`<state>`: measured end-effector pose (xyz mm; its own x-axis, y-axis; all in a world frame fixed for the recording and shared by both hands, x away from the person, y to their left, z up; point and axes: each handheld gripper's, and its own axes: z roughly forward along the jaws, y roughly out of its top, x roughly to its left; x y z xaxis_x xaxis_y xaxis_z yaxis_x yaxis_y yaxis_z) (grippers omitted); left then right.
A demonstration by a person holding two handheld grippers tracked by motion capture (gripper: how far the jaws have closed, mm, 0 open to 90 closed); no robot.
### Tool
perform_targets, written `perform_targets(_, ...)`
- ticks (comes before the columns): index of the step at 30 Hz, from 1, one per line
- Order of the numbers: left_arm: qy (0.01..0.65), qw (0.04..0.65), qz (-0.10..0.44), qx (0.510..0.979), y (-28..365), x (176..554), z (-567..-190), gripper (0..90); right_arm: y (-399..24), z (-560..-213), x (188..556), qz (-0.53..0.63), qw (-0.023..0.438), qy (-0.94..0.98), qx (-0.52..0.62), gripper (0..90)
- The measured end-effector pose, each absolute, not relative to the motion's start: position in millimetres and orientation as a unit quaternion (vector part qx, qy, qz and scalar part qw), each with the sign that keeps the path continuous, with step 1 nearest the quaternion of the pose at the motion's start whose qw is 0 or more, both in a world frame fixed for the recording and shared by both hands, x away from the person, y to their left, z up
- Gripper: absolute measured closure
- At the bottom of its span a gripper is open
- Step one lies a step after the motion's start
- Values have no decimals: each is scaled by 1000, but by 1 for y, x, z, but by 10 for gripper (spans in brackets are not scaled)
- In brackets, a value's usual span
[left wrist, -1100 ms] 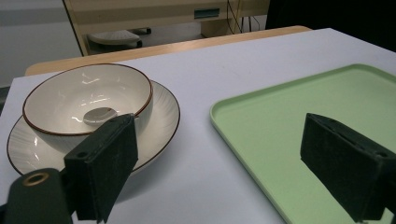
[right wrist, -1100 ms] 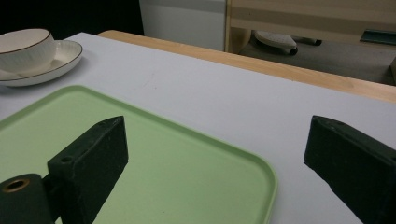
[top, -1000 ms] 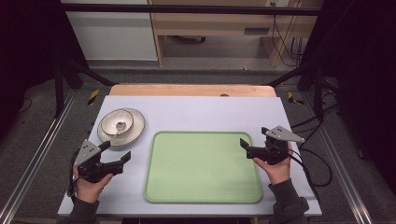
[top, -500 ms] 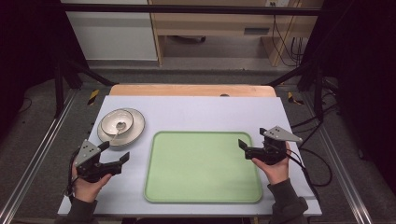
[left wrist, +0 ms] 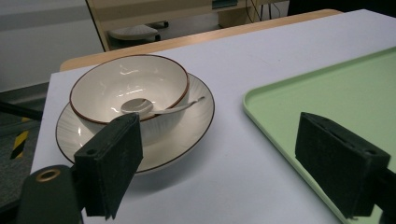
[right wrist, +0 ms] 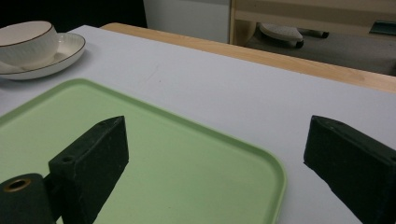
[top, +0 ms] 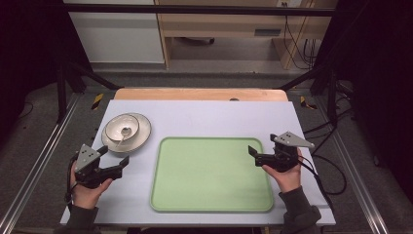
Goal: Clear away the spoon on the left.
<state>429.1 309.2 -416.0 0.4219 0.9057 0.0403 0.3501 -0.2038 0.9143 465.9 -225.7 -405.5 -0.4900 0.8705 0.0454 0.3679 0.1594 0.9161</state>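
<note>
A white bowl (top: 122,126) with a brown rim stands on a white plate (top: 142,137) at the table's left, and a white spoon (left wrist: 140,106) lies inside the bowl. An empty light green tray (top: 212,173) lies in the middle. My left gripper (top: 115,157) is open, hovering near the table's front left just short of the plate (left wrist: 187,135), with the bowl (left wrist: 130,93) ahead of it. My right gripper (top: 254,154) is open over the tray's right edge (right wrist: 275,168), holding nothing. The bowl (right wrist: 25,42) sits far off to its left.
A pale lilac mat (top: 204,114) covers the wooden table (top: 195,93). Dark frame posts (top: 61,87) and cables (top: 321,161) flank the table. A shelf unit (top: 219,24) stands on the floor beyond the far edge.
Both hands have shifted only very slightly. Nothing was taken hold of or let go.
</note>
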Motion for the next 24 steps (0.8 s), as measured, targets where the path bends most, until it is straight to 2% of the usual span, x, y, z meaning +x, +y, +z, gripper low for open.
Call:
perform_targets(10, 443, 435, 316, 718, 307, 450, -420, 239, -226, -405, 466, 482, 260, 716, 432, 70)
perform_targets(17, 442, 430, 324, 717, 308, 457, -423, 372, -225, -406, 468, 479, 257, 718, 434, 70)
perform_targets(23, 442, 424, 329, 719, 309, 464, -426, 442, -223, -407, 468, 477, 255, 721, 433, 70)
perform_targets(24, 441, 423, 329, 720, 309, 466, -426, 480, -223, -408, 469, 476, 255, 722, 433, 70)
